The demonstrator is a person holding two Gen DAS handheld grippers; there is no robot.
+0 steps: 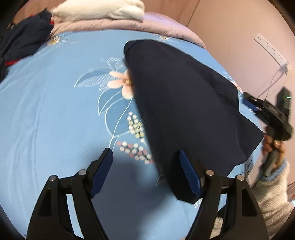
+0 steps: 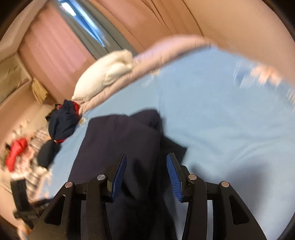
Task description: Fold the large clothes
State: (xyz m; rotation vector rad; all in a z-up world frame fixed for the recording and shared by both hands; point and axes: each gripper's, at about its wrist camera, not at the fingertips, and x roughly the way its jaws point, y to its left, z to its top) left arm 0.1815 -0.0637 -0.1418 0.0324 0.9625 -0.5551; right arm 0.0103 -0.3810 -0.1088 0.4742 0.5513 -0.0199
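Left gripper (image 1: pixel 146 173) gapes beside navy garment (image 1: pixel 184 103) on bedsheet (image 1: pixel 46 110).

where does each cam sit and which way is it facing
Left wrist: on the left gripper, jaws open, facing across the light blue floral bedsheet at the dark navy garment; the right gripper and hand show.
Right wrist: on the right gripper, jaws open over the garment, facing the pink curtains.
Shared: garment, sheet, white fluffy bundle.
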